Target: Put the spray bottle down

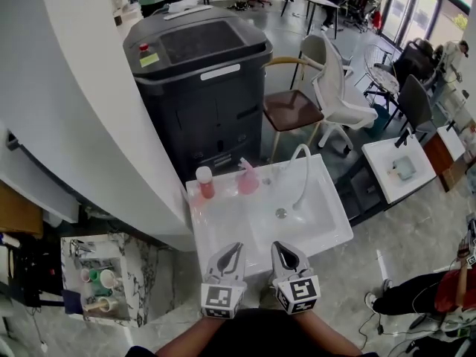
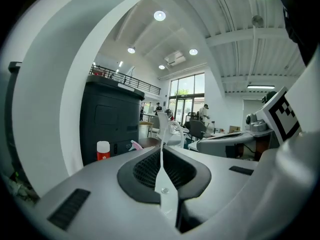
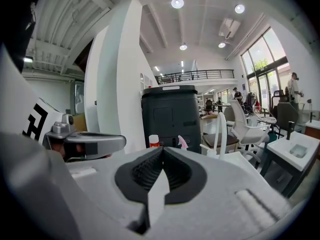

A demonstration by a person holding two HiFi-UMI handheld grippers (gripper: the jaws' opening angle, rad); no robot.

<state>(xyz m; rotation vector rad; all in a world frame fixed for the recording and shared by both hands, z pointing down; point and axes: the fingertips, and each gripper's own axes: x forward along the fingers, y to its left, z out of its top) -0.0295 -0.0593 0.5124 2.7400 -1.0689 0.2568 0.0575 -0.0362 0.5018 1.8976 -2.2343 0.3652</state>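
The pink spray bottle (image 1: 248, 178) stands upright on the back ledge of the white sink (image 1: 327, 222), next to a red bottle with a white cap (image 1: 204, 182). Both grippers hover side by side at the sink's near edge, well short of the bottles. My left gripper (image 1: 235, 248) is shut with nothing in it, and my right gripper (image 1: 279, 246) is shut and empty too. From the left gripper (image 2: 161, 146) the red bottle (image 2: 103, 150) and the spray bottle's pink head (image 2: 135, 145) show far ahead. The right gripper (image 3: 163, 150) sees the same red bottle (image 3: 154, 141) and spray bottle (image 3: 183, 142).
A curved white faucet hose (image 1: 301, 171) rises over the basin. Behind the sink stands a big black machine (image 1: 201, 80), with chairs (image 1: 336, 88) to its right. A white curved wall (image 1: 74, 125) runs along the left, and a marble stand with cups (image 1: 104, 277) sits below it.
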